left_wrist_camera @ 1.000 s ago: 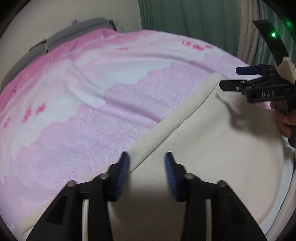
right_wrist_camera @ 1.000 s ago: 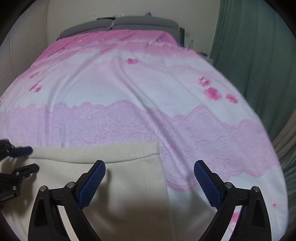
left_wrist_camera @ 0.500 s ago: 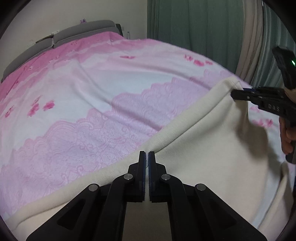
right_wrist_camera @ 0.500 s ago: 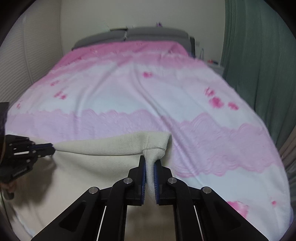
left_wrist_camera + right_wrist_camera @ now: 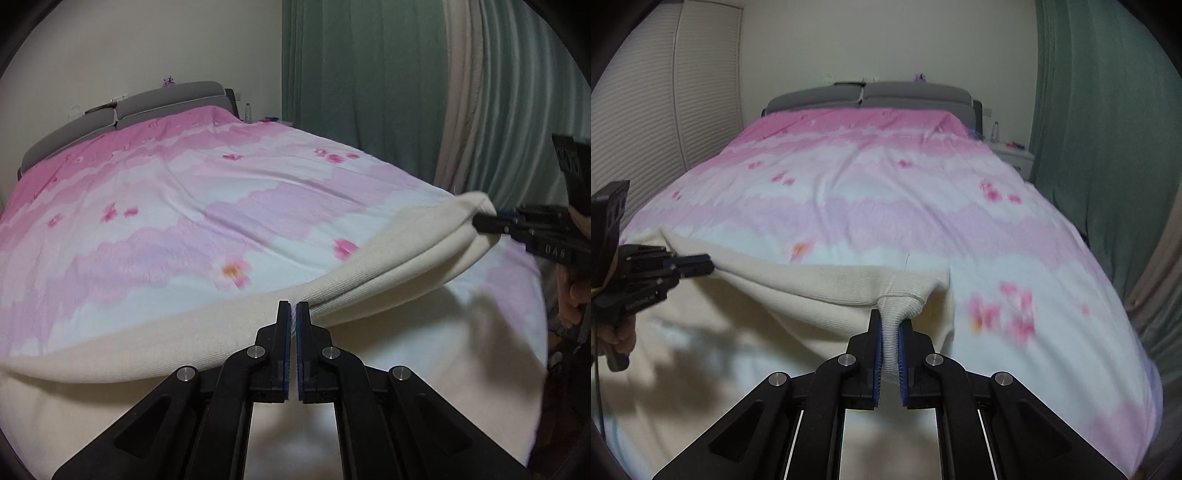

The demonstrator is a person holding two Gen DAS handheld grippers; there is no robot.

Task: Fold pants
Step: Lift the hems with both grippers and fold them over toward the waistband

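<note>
Cream knit pants (image 5: 388,269) lie across the near end of a bed with a pink and white cover (image 5: 184,206). My left gripper (image 5: 293,314) is shut on the ribbed far edge of the pants and holds it lifted off the cover. My right gripper (image 5: 890,328) is shut on the other end of the same edge, with cloth bunched between its pads. The pants also show in the right wrist view (image 5: 820,284), stretched between both grippers. The right gripper shows in the left wrist view (image 5: 487,221), and the left gripper in the right wrist view (image 5: 705,264).
A grey headboard (image 5: 871,94) stands at the far end of the bed. Green curtains (image 5: 351,74) hang along the right side. A louvred wardrobe door (image 5: 665,110) is on the left. A small bedside table with a bottle (image 5: 995,133) stands by the headboard.
Both grippers were open over the flat pants edge, then shut on it. They have since lifted the edge and carried it toward the near end of the bed.
</note>
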